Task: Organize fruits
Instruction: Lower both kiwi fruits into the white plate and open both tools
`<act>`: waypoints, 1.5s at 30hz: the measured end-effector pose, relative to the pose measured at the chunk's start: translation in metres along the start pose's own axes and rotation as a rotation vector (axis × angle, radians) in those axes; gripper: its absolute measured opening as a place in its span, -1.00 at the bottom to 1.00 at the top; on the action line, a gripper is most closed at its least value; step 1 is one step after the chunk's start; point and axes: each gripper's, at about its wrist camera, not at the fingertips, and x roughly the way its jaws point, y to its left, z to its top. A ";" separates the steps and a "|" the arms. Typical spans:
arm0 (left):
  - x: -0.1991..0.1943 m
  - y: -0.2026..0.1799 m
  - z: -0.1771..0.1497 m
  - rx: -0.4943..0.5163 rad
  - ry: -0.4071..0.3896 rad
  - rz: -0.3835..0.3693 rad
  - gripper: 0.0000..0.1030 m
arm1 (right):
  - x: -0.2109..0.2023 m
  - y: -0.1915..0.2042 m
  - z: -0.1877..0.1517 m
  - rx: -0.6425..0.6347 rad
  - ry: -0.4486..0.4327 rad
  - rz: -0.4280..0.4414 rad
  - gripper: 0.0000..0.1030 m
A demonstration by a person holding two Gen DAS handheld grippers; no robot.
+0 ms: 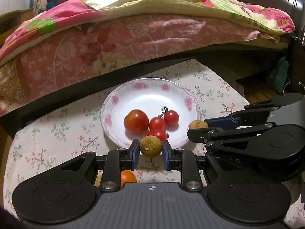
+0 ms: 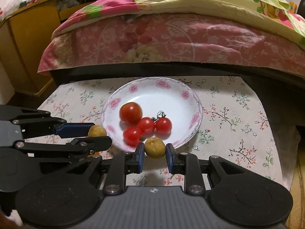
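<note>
Now each tool grips a brown fruit — left tool [image 1: 150, 149], right tool [image 2: 154, 148] — beside the plate [image 1: 171, 87].

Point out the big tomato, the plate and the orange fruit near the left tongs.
big tomato [image 1: 136, 121], left wrist view, middle of its skin.
plate [image 2: 169, 93], right wrist view, bare white inside.
orange fruit [image 1: 128, 177], left wrist view, visible top.

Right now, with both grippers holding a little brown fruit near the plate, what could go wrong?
1. The left gripper and right gripper sit close together by the plate; they may collide.
2. Each round brown fruit could roll after release, off the rim.
3. A drop could knock the tomatoes.
</note>
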 end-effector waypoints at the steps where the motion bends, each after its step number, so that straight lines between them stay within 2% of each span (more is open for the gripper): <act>1: 0.003 0.000 0.001 0.000 0.000 0.001 -0.40 | 0.003 -0.002 0.001 0.008 0.002 0.003 -0.52; 27: 0.043 0.018 0.011 -0.028 0.047 0.046 -0.38 | 0.050 -0.009 0.015 -0.018 0.002 0.016 -0.51; 36: 0.042 0.022 0.015 -0.042 0.036 0.051 -0.16 | 0.047 -0.012 0.019 -0.011 -0.016 0.006 -0.48; 40: 0.034 0.028 0.018 -0.051 0.014 0.053 0.06 | 0.041 -0.015 0.023 0.002 -0.040 0.012 -0.42; 45: 0.020 0.029 0.024 -0.039 -0.018 0.063 0.10 | 0.030 -0.016 0.031 0.017 -0.075 0.015 -0.41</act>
